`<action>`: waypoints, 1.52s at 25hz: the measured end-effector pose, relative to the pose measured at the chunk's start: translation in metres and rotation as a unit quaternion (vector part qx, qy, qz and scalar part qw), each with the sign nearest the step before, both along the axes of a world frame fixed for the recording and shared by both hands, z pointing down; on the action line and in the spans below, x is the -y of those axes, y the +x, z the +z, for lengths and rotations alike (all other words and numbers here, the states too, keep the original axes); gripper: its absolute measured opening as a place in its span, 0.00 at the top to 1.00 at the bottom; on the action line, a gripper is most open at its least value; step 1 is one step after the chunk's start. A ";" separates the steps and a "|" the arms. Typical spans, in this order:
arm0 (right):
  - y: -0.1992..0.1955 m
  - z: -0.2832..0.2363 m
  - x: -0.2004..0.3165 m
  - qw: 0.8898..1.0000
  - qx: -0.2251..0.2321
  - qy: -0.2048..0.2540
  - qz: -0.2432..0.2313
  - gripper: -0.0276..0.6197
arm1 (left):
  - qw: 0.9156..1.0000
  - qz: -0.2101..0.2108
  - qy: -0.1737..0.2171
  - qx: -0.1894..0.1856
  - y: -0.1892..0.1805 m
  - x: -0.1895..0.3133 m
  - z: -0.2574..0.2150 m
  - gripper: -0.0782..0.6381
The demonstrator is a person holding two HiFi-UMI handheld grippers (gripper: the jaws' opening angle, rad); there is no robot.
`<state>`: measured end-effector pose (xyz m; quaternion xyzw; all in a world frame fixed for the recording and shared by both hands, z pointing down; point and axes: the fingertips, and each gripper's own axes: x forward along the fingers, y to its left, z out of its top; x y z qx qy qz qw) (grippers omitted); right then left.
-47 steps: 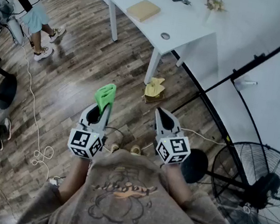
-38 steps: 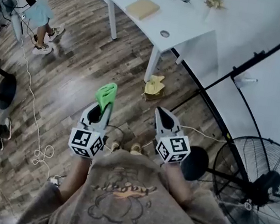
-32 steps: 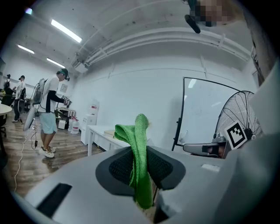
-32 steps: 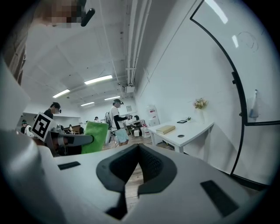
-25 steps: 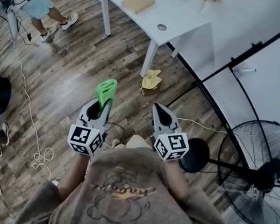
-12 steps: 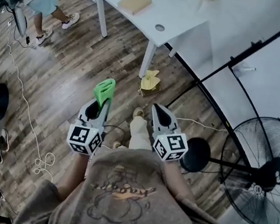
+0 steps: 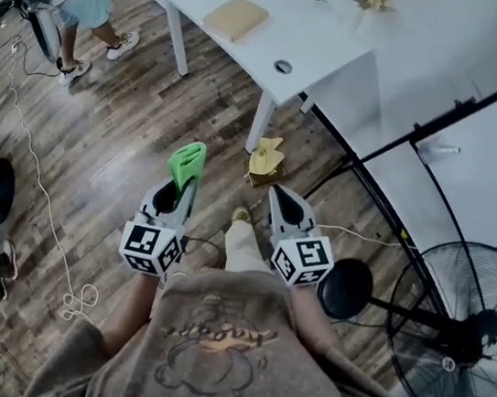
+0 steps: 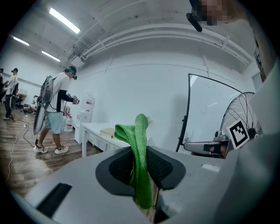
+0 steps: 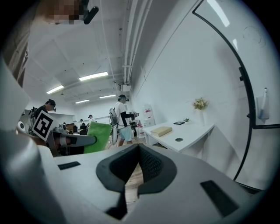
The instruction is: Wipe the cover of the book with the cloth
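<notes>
Over on the white table (image 7: 324,33) sits the book (image 7: 236,17), well away from both grippers. Left gripper (image 7: 185,190) is pinching the green cloth (image 7: 186,162), right gripper (image 7: 279,195) is clamped shut on nothing.

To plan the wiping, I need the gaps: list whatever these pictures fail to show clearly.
Book cover: head view, too small and far to read its condition or print.
Green cloth: left gripper view, lower end hidden between the shut jaws; full size unknown.
Yellow item by the table leg: head view, too small to identify.
Fan: head view, cut off by the right edge.
</notes>
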<state>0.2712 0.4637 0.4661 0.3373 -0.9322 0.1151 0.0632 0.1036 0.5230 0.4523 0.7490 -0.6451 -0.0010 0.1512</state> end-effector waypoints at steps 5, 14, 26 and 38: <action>-0.015 -0.006 0.055 1.000 -0.002 -0.003 -0.002 0.95 | 1.000 -0.005 0.001 0.002 -0.015 0.055 -0.003 0.79; -0.036 -0.011 0.161 1.000 -0.001 -0.005 -0.029 0.95 | 0.999 -0.033 -0.001 0.001 -0.037 0.149 -0.013 0.79; -0.065 -0.002 0.252 0.997 -0.002 -0.008 -0.082 0.95 | 0.996 -0.088 0.013 0.004 -0.057 0.222 -0.014 0.79; -0.127 0.007 0.310 0.996 -0.003 -0.007 -0.094 0.95 | 0.995 -0.097 0.022 0.003 -0.114 0.284 -0.005 0.79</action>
